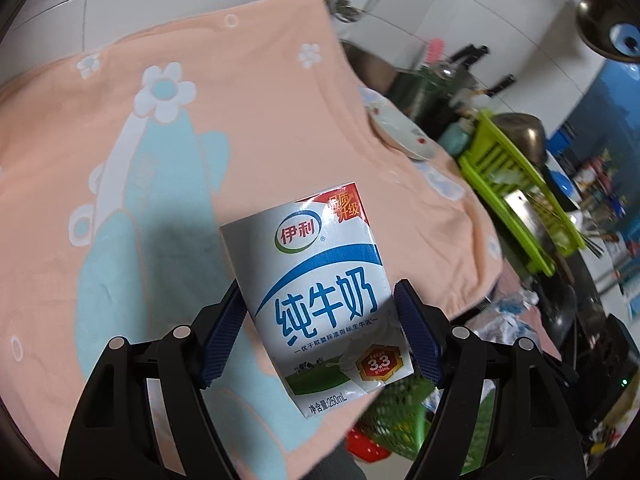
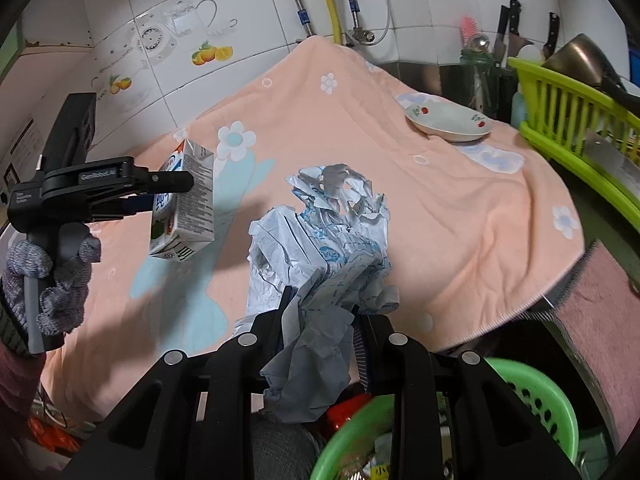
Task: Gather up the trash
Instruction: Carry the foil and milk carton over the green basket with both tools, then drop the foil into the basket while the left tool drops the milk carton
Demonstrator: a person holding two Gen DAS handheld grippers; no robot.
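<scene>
my milk carton [image 1: 320,292] reads "伊利", "纯牛奶", "3.3" and "净含量:250ml". my left gripper [image 2: 182,184] carries "genrobot.ai" on its side; the smaller print is unreadable.

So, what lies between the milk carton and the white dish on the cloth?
In the right wrist view, only bare peach cloth lies between the milk carton and the dish; the crumpled wrapper sits nearer the camera.

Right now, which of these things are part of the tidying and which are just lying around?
Part of the job:
milk carton, in the left tool
crumpled wrapper, in the right tool
green basket

Just there:
plate
peach towel
dish rack
</scene>
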